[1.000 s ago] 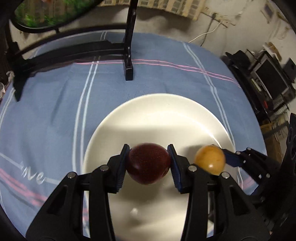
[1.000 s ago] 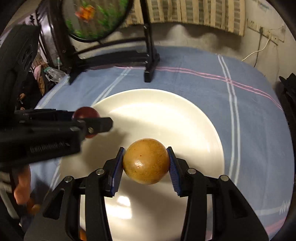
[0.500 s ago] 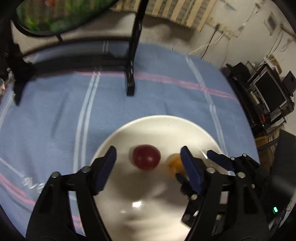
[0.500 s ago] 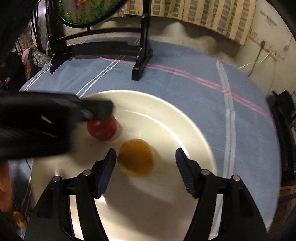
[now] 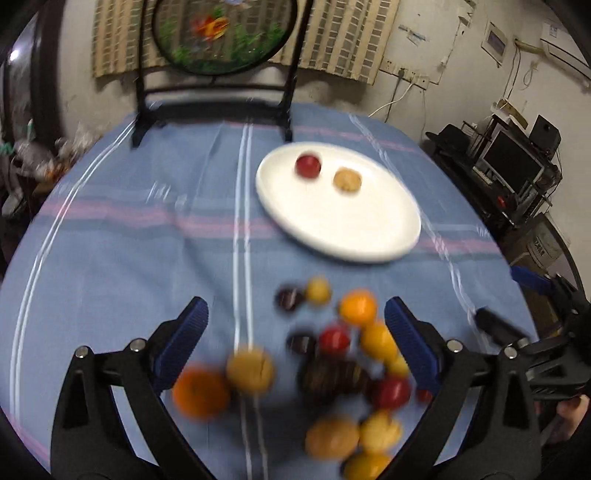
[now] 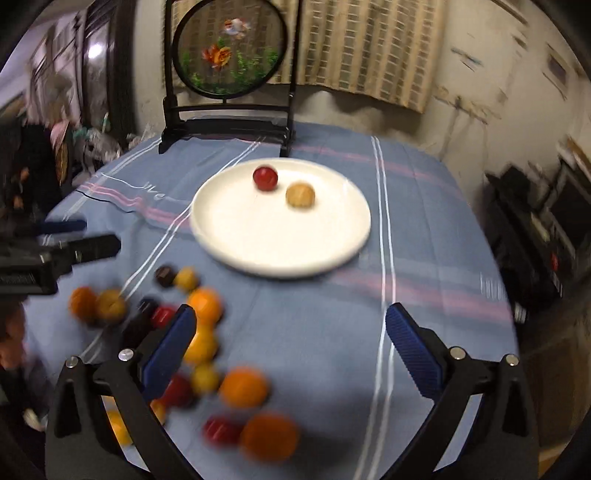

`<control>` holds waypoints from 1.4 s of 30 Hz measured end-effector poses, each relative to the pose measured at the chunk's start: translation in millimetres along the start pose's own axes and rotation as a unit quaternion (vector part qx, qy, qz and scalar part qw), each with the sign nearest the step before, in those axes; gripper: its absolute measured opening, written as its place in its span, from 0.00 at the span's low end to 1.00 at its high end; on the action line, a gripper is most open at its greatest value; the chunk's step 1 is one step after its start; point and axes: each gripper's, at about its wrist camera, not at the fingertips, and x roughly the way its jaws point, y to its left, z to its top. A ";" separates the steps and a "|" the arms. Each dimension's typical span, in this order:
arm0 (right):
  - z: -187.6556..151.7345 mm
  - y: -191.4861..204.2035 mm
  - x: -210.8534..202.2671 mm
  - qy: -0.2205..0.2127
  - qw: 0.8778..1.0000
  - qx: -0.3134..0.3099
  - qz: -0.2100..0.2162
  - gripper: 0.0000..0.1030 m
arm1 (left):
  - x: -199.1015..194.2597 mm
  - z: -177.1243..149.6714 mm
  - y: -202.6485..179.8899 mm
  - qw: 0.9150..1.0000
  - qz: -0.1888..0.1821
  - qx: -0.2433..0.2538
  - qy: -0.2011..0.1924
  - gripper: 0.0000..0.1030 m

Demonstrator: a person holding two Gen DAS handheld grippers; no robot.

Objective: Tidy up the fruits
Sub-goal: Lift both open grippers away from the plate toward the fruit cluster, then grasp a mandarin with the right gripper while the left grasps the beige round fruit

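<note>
A white plate [image 5: 340, 229] [image 6: 280, 254] lies on the blue cloth and holds a red fruit [image 5: 307, 166] [image 6: 265, 178] and a tan fruit [image 5: 347, 180] [image 6: 300, 195]. A blurred pile of several loose fruits, including an orange [image 5: 358, 307] [image 6: 243, 387], lies on the cloth nearer me. My left gripper [image 5: 295, 347] is open and empty above the pile. My right gripper [image 6: 288, 350] is open and empty, with the pile at its left finger. Each gripper shows at the other view's edge.
A round painted screen on a black stand [image 5: 218, 33] [image 6: 229, 48] stands at the table's far edge. A shelf with monitors [image 5: 513, 162] is beyond the table on the right. Clutter [image 6: 92, 144] lies off the table's left side.
Both grippers opened, left the red and tan fruits on the plate, and pulled back and up. The loose fruit pile has come into view.
</note>
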 end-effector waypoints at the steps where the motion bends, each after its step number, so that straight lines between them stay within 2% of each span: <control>1: -12.5 -0.1 -6.1 0.000 1.000 0.019 0.001 0.99 | -2.1 -11.2 1.3 1.000 0.008 0.000 0.001 0.95; 4: -22.1 -2.1 -8.0 0.016 0.999 0.042 0.000 0.99 | -4.1 -33.7 2.7 0.999 0.029 0.013 0.016 0.95; 7: -18.4 -3.0 -8.1 0.018 0.998 0.051 -0.015 0.99 | -6.3 -38.9 7.3 0.999 0.029 0.011 0.020 0.95; 10: -18.6 -3.6 -11.5 0.018 0.998 0.061 -0.012 0.99 | -11.9 -39.9 10.1 1.000 0.028 0.005 0.011 0.95; 15: -26.3 8.0 -16.1 0.022 0.999 0.029 -0.016 0.99 | -19.0 -47.2 12.1 0.999 0.033 0.009 0.008 0.95; 19: -45.8 12.8 -18.1 0.034 0.999 -0.003 -0.027 0.99 | -23.6 -56.2 11.0 0.999 0.037 0.027 0.008 0.95; 26: -73.0 1.3 -1.5 0.077 0.996 0.010 -0.032 0.99 | -16.8 -62.8 16.2 0.999 0.028 0.015 0.031 0.95; 29: -81.1 -6.1 1.0 0.069 0.997 0.016 -0.005 0.99 | -17.7 -65.2 17.7 0.999 0.032 0.020 0.031 0.95; 31: -83.4 -11.6 3.0 0.068 0.997 0.025 0.013 0.91 | -18.9 -66.2 21.0 0.999 0.036 0.021 0.030 0.95; 33: -85.4 -15.9 11.3 0.080 0.996 0.031 0.023 0.75 | -19.1 -67.7 26.3 0.999 0.040 0.017 0.033 0.95; 37: -89.1 -20.7 31.5 0.100 0.994 0.036 0.041 0.65 | -19.5 -69.1 36.2 0.998 0.047 0.004 0.039 0.95; 41: -79.4 -19.4 45.0 0.083 0.994 0.025 0.070 0.58 | -18.0 -71.0 42.3 0.998 0.047 -0.007 0.048 0.95; 42: -76.7 -19.4 46.9 0.080 0.993 0.024 0.078 0.49 | -17.3 -71.0 43.1 0.998 0.048 -0.008 0.049 0.95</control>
